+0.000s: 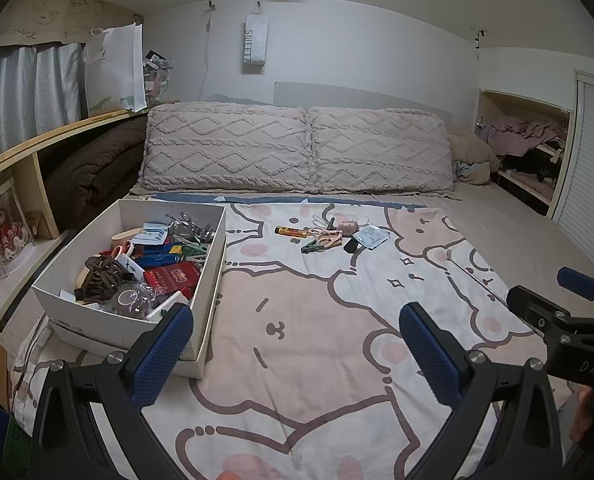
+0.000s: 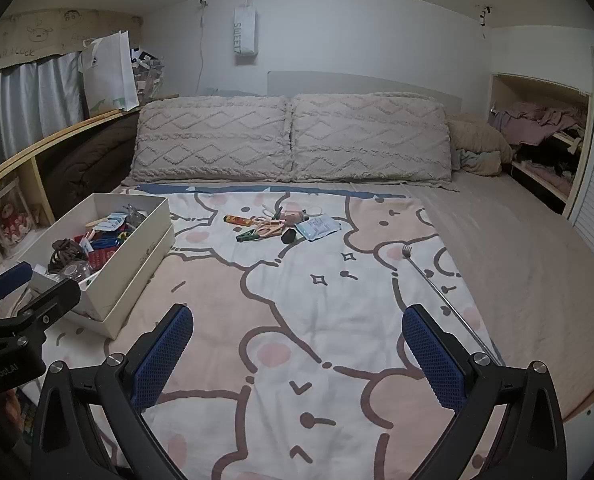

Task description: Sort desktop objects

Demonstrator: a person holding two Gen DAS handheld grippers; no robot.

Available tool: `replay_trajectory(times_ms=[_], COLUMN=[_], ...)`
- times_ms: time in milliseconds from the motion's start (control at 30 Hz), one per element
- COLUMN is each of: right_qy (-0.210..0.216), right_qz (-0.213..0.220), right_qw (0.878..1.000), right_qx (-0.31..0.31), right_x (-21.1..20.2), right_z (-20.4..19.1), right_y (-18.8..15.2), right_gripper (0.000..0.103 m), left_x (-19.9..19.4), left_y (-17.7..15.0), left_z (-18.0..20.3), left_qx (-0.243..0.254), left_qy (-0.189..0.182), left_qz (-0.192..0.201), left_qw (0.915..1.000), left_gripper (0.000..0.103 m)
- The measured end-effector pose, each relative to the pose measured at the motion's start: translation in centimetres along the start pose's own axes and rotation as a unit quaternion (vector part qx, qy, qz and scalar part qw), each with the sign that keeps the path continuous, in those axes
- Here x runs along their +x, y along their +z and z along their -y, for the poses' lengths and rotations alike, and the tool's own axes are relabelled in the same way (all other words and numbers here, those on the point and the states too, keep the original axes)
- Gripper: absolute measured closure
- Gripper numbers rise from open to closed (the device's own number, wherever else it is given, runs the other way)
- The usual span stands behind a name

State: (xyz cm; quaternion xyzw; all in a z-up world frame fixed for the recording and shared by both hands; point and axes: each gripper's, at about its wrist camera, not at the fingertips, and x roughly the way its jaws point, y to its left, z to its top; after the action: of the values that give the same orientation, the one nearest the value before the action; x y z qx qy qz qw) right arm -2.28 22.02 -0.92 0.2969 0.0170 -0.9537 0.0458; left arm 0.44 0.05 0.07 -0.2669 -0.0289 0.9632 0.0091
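Observation:
A white box [image 1: 213, 248] full of small items sits on the left of the bed; it also shows in the right wrist view [image 2: 137, 264]. A small pile lies mid-bed: an orange tube [image 1: 291, 231], a green clip [image 1: 312, 246], a pink cord [image 1: 329, 238], a black item [image 1: 351, 245] and a clear packet [image 1: 371, 236]. The same pile shows in the right wrist view [image 2: 281, 226]. A thin metal back-scratcher [image 2: 437, 284] lies to the right. My left gripper [image 1: 297, 350] is open and empty, well short of the pile. My right gripper [image 2: 297, 350] is open and empty too.
Two knitted pillows [image 1: 297, 148] line the headboard. A wooden shelf [image 1: 49, 136] with a brown quilt runs along the left. An open cupboard of clothes [image 1: 529, 148] is at the right. The cartoon bedspread [image 1: 317, 320] covers the bed.

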Motion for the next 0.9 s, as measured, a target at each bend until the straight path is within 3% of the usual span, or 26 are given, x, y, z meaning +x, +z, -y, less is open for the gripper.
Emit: replay_trajectory(times_ms=[900], right_qy=[-0.002], right_qz=[-0.006], right_qw=[1.0], right_qx=[-0.003], right_x=[-0.17], right_z=[-0.08], right_y=[0.11], right_gripper=[0.0], left_x=[-0.2], left_y=[0.06], left_z=[0.2], left_qx=[0.001], left_qy=[0.0], left_qz=[-0.002], left_qw=[1.0], left_gripper=[0.0])
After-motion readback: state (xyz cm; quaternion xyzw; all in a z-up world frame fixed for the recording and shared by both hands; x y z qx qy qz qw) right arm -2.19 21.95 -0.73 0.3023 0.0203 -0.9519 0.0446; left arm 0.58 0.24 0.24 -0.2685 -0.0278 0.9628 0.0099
